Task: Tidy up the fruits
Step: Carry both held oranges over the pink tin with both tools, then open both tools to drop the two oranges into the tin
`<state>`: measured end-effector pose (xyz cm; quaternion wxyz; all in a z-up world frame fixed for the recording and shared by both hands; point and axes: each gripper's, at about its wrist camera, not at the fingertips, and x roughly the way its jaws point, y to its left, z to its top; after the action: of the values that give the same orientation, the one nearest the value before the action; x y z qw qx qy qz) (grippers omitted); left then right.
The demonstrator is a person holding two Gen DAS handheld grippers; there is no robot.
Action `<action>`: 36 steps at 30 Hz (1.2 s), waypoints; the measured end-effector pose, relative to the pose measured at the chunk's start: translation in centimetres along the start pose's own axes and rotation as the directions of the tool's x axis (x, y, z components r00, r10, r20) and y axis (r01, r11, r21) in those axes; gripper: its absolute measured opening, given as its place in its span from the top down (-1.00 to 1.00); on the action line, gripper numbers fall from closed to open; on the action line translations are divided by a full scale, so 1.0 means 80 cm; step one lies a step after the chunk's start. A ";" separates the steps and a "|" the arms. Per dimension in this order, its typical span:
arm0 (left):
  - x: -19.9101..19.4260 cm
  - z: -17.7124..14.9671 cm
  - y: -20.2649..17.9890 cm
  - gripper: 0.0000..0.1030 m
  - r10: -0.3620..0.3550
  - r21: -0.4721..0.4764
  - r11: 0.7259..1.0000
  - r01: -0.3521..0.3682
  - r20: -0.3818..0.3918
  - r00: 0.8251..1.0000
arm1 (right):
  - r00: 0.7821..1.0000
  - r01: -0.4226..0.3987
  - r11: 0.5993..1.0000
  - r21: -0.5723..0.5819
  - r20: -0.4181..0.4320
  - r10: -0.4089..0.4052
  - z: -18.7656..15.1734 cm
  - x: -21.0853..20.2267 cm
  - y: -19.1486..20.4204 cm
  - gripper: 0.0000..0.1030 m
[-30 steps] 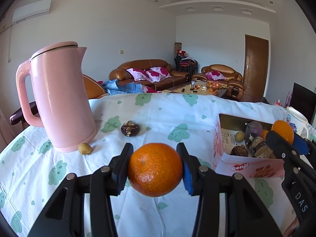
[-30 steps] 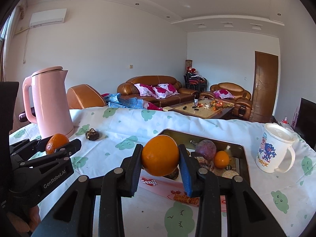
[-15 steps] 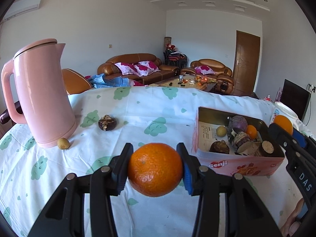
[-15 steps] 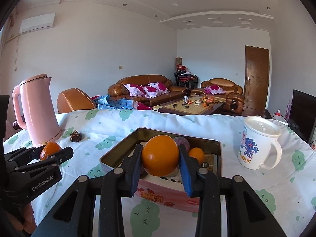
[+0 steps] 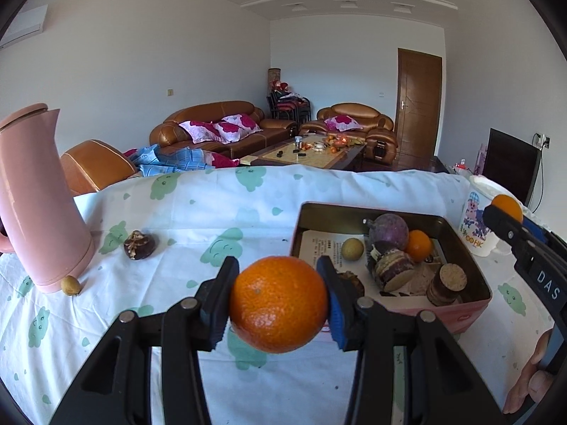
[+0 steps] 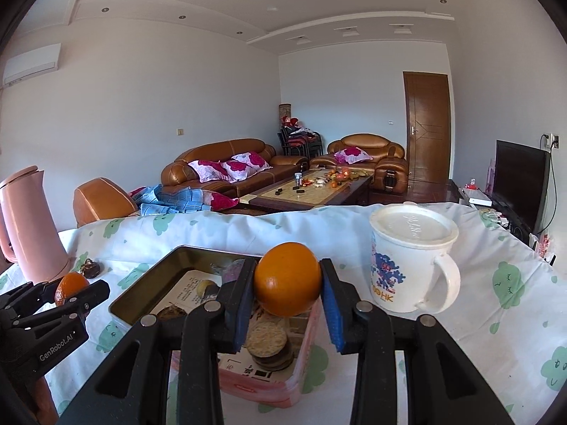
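My left gripper (image 5: pixel 278 299) is shut on an orange (image 5: pixel 278 304), held above the tablecloth just left of the pink tin box (image 5: pixel 471 304). The box holds a purple fruit (image 5: pixel 388 228), a small orange (image 5: pixel 419 245), a yellow-green fruit (image 5: pixel 352 248) and brown pieces. My right gripper (image 6: pixel 287 292) is shut on another orange (image 6: pixel 287 283), over the near right corner of the box (image 6: pixel 141 290). Each gripper shows in the other's view: the right one (image 5: pixel 505 214) and the left one (image 6: pixel 72 288). A dark fruit (image 5: pixel 139 245) and a small yellow fruit (image 5: pixel 71 285) lie on the cloth.
A pink kettle (image 5: pixel 32 198) stands at the left of the table. A white lidded mug (image 6: pixel 411 262) stands right of the box. The table has a white cloth with green prints (image 5: pixel 230 205). Sofas and a coffee table lie beyond the far edge.
Both grippers have moved right with their oranges. The box now sits closer to the left gripper, and the right gripper has come over the box's near right corner, closer to the mug.
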<state>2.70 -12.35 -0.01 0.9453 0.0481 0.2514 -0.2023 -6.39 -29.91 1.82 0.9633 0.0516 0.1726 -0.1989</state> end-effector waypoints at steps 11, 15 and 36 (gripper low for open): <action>0.054 0.022 -0.049 0.09 -0.059 0.056 0.997 0.062 -0.047 0.997 | 0.991 -0.095 0.995 0.031 -0.091 0.097 0.002 0.041 0.002 0.27; 0.070 0.025 -0.054 0.09 -0.055 0.048 0.997 0.059 -0.080 0.995 | 0.983 -0.125 0.991 0.051 -0.127 0.131 0.003 0.059 0.004 0.27; 0.089 0.026 -0.057 0.00 -0.003 0.048 0.999 0.010 -0.143 0.990 | 0.951 -0.193 0.973 0.123 -0.221 0.217 -0.003 0.085 0.001 -0.22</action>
<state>7.44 -19.47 -1.71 0.9228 0.0845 0.3134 -0.2076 -0.54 -32.30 -0.79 0.9480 0.1405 0.2678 -0.0988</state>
